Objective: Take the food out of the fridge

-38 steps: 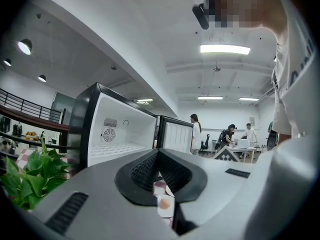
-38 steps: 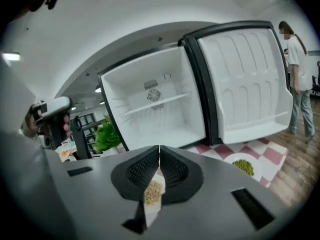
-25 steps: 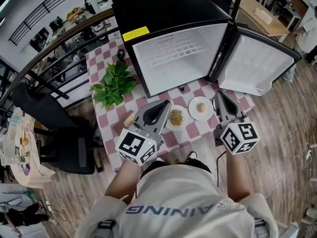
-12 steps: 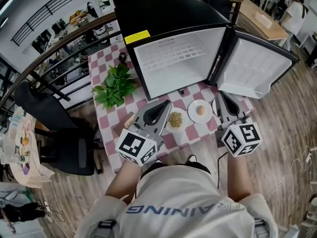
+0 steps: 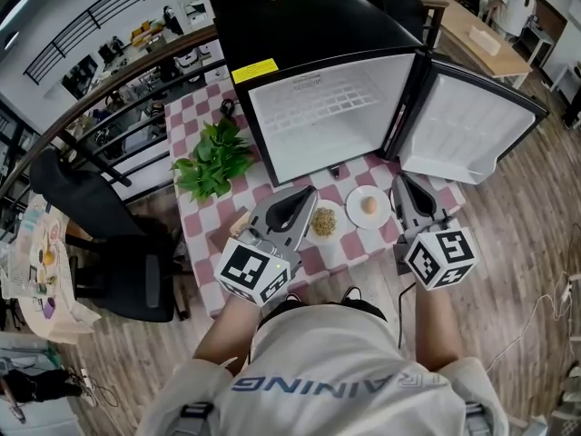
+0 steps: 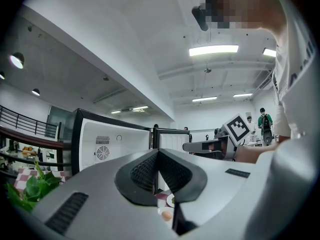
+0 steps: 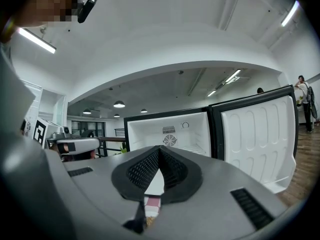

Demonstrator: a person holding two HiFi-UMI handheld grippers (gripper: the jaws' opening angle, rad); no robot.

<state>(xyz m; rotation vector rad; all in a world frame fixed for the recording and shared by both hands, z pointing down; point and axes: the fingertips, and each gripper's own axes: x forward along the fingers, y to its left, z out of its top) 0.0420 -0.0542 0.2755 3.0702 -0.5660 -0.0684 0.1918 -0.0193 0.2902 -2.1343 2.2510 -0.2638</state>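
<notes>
The black mini fridge (image 5: pixel 309 25) stands on the checked table (image 5: pixel 195 107) with its door (image 5: pixel 472 121) swung open to the right. Its white inside shows only a wire shelf. In front of it lie two white plates: one with greenish-brown food (image 5: pixel 323 220), one with a small tan round piece (image 5: pixel 369 205). My left gripper (image 5: pixel 304 193) is shut and empty, its tip just left of the first plate. My right gripper (image 5: pixel 400 182) is shut and empty, just right of the second plate. In the right gripper view the jaws (image 7: pixel 160 150) meet before the fridge (image 7: pixel 170 131).
A green potted plant (image 5: pixel 213 157) stands on the table left of the fridge. A black office chair (image 5: pixel 109 243) is on the wooden floor to the left. The open door overhangs the table's right side. People stand at the far desks.
</notes>
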